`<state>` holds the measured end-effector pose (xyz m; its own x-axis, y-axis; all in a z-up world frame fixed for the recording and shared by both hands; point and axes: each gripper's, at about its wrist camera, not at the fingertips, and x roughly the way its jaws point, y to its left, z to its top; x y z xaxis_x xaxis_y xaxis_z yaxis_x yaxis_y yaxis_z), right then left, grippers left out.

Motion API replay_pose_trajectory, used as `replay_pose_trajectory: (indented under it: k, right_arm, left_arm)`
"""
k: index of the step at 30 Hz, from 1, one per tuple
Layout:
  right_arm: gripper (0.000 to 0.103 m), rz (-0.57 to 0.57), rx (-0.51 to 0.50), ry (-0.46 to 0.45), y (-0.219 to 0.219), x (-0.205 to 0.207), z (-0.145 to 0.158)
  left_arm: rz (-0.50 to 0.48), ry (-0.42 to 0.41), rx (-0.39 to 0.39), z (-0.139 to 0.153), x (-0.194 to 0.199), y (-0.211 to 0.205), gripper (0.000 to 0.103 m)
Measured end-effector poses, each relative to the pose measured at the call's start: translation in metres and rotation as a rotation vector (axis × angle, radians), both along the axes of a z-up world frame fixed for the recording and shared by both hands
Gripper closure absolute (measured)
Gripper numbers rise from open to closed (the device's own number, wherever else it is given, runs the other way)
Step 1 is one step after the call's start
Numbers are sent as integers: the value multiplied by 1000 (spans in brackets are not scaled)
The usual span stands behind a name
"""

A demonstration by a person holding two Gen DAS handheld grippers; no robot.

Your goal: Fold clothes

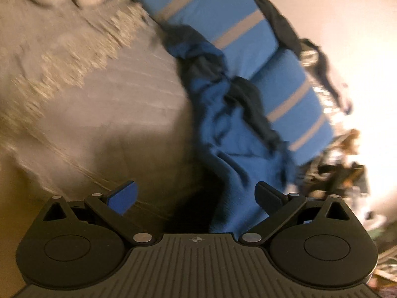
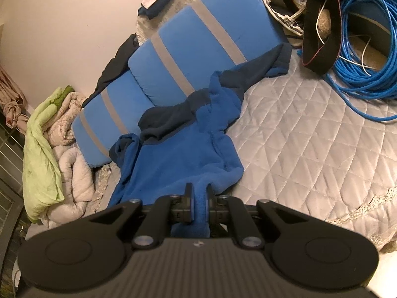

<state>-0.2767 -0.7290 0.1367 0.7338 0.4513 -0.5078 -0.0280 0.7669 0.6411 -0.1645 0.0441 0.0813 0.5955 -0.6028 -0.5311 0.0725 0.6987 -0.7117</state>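
A blue fleece garment (image 2: 178,154) with dark navy panels lies crumpled on a quilted bedspread (image 2: 310,136), its upper part draped against a blue pillow. My right gripper (image 2: 199,193) is shut on the garment's near edge, a fold of fleece pinched between its pads. In the blurred left wrist view the same garment (image 1: 230,134) runs down the middle toward the camera. My left gripper (image 1: 196,193) stands open just above the bed, its right finger at the fleece's edge, nothing between the pads.
Two blue pillows with grey stripes (image 2: 198,47) lie along the wall. A coil of blue cable (image 2: 362,57) and a black strap (image 2: 320,37) sit at the far right. A rolled quilt with a green cloth (image 2: 47,154) lies at the left. Dark clothes (image 2: 116,62) lie behind the pillows.
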Motion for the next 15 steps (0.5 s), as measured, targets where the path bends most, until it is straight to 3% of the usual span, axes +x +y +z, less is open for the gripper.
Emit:
replay_pose_trajectory:
  k: [5,8,9,11,12,13,15]
  right_arm:
    - [95,0,4,5,0,1,-1]
    - [95,-2,11,7,-1,0,-3]
    - [95,-3,10,9,-1,-1,-3]
    - [95,-2,7,13,-1,-1,-4]
    - [95,-3,5,16,-1,-2,-4]
    - [95,-3,2,18,0,-2,-4]
    - [95,-3,-4,21,0,-2,-4]
  left_arm:
    - [-138,-19,-132,-32,5,-7,2]
    - [-189,-9,-201,-43,7,-12,31]
    - [-202,-9,-202,-42,7,-15,47]
    - [-223,-15,-191,-40,5,-20,51]
    - [-227,-27,-169,-37,2,-22,58]
    - [-232,-39,-161,-34,0,-22,77]
    - [-222,-51,-163,-27,-5,-20,87]
